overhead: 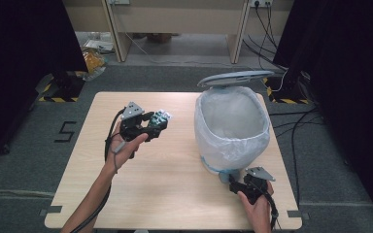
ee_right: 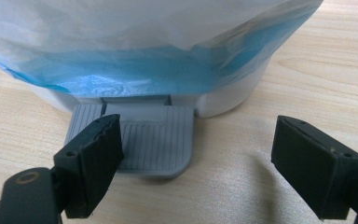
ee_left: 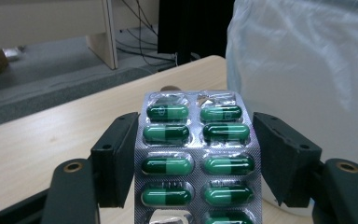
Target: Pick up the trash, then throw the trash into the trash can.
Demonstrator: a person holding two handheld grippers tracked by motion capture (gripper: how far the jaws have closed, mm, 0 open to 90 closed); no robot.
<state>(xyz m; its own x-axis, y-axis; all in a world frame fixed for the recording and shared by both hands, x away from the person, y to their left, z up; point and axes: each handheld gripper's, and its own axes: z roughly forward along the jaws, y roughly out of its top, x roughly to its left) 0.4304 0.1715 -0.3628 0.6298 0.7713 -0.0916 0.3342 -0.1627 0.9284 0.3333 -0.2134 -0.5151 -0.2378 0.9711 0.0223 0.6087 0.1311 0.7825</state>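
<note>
High view: left tool (overhead: 159, 121) holds pill blister (overhead: 163, 116) off counter (overhead: 175, 194); right tool (overhead: 237, 187) wide at bin (overhead: 231, 145) pedal (ee_right: 156, 142), lid (overhead: 235, 77) up. Drop-in left.

The left forearm (overhead: 94, 191) came in from the bottom edge and slanted up toward the middle of the surface (overhead: 175, 194), its hand (overhead: 124, 141) wrapped around the body of the left gripper (overhead: 161, 121), which was held raised and pointed toward the right of the high view. Its jaws were closed on a blister pack of green capsules (ee_left: 198, 158), pressing its two long edges so the pack stood upright between them. The right hand (overhead: 257, 201) sat low near the front right corner, holding the right gripper (overhead: 226, 178) close to the surface, pointed leftward, jaws spread wide with nothing gripped between them.
</note>
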